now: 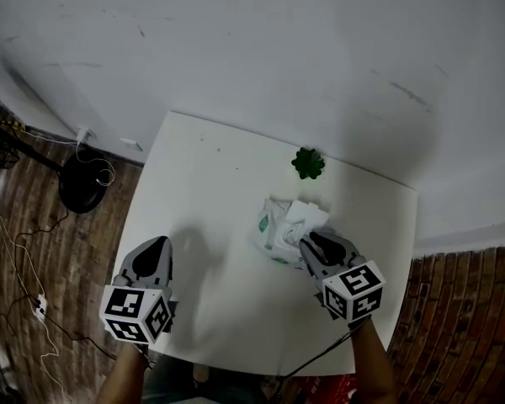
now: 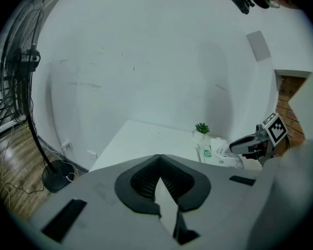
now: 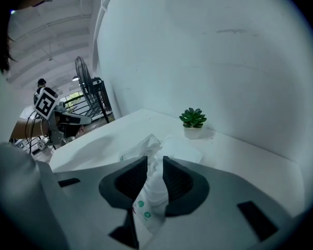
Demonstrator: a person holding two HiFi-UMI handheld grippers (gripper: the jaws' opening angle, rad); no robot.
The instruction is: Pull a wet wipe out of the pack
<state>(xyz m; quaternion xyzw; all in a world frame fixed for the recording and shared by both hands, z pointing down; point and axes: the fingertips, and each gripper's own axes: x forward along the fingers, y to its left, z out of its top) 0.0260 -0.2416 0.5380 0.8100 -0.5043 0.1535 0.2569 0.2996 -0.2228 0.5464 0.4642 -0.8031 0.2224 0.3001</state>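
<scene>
Starting at the left, the left gripper shows its state only in its own view. Its two dark ribbed pads meet at the tips and close on nothing, with the smooth white table bare beyond them. The head view gives just its grey back and marker cube, at the table's near left edge. The left gripper view alone shows the whole standing fan, a wire cage on a thin pole. In the head view only its dark round base is seen, on the brick-pattern floor.

Right of the table's centre lies the wipe pack, soft crinkled white film with green print. It sits near a small green potted plant but apart from it.

The right gripper has its jaws drawn almost together, clamped on a raised fold of the pack's film marked with green dots. The head view hides this grip and shows only the grey tips resting on the pack's near right end. A flat white sheet lies at the pack's far side. Whether it is a flap or a wipe cannot be told.
</scene>
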